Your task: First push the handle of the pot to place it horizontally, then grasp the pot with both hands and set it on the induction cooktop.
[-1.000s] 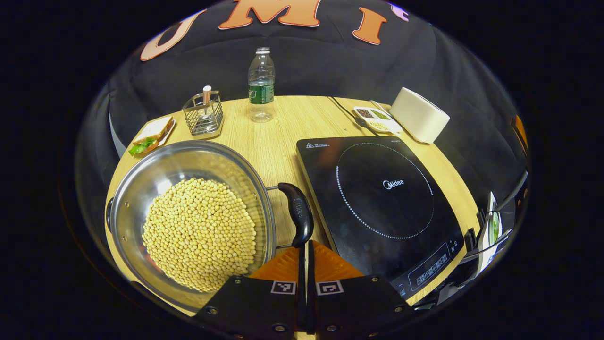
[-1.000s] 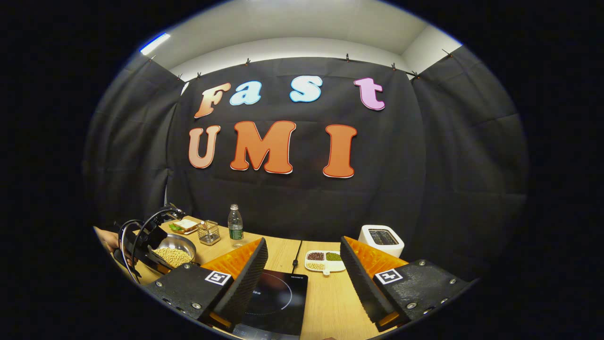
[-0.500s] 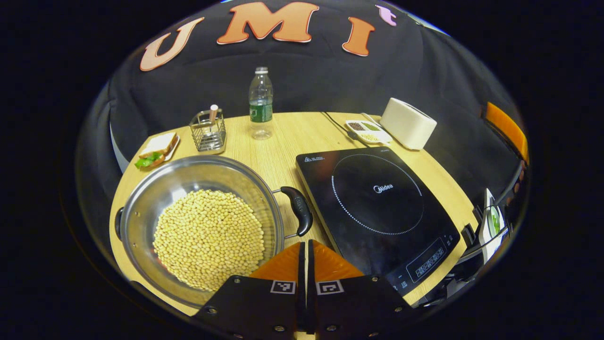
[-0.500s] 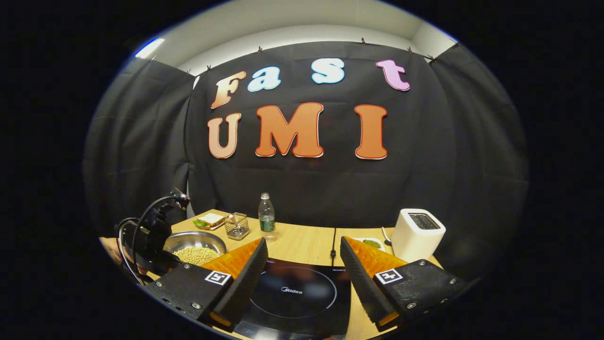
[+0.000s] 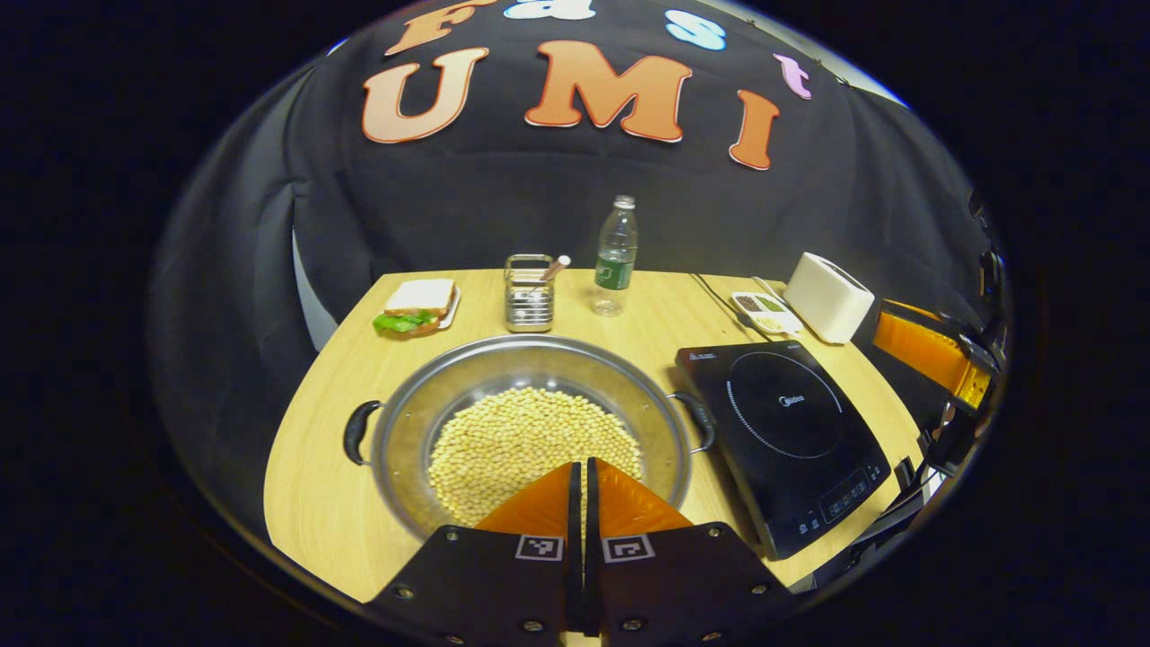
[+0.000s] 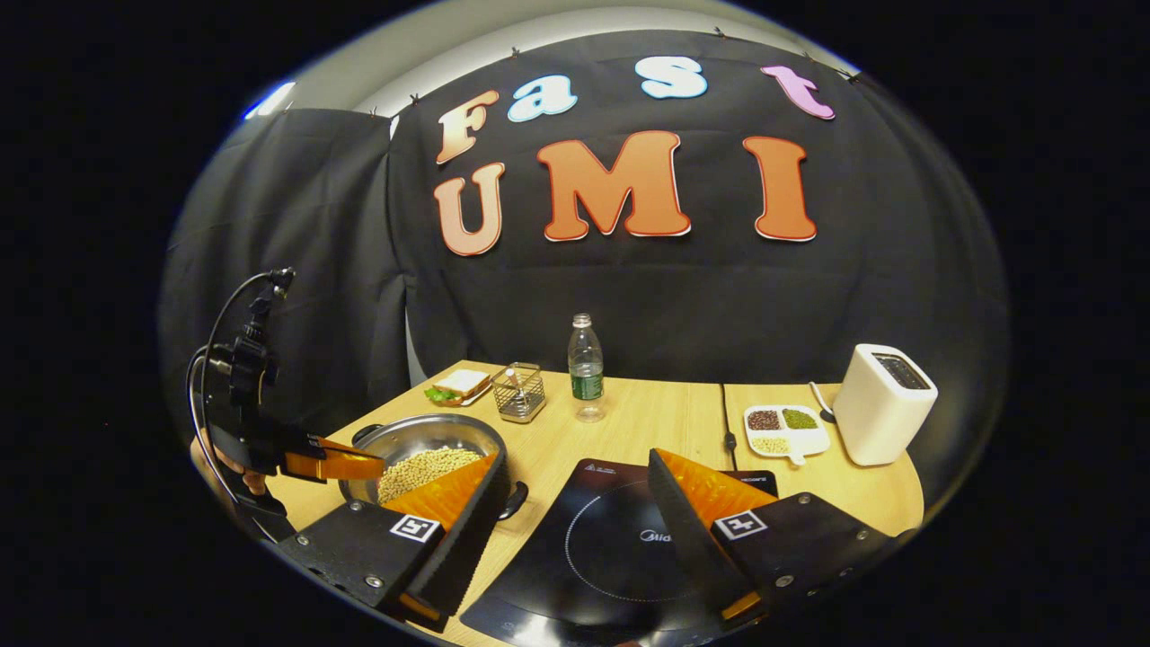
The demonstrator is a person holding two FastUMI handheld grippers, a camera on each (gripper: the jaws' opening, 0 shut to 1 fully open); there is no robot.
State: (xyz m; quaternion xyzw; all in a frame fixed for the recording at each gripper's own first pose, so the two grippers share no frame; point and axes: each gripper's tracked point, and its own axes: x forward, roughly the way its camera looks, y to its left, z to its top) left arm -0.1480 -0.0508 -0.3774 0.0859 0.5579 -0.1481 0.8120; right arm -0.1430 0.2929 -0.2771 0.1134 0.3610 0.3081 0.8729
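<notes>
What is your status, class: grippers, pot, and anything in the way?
Left gripper shut, empty, above the pot. Right gripper open over the induction cooktop. Pot of beans on the table, handles sideways. Nothing between them.

Steel pot of soybeans, handles sideways, just left of black induction cooktop

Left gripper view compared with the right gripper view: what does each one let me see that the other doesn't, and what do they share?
Left gripper view: the control panel on the cooktop, and the left gripper, fingers together above the beans.

Right gripper view: the top slot of the toaster, and the right gripper, fingers apart over the cooktop.

Both: pot, bottle, sandwich, wire basket, sectioned dish.
</notes>
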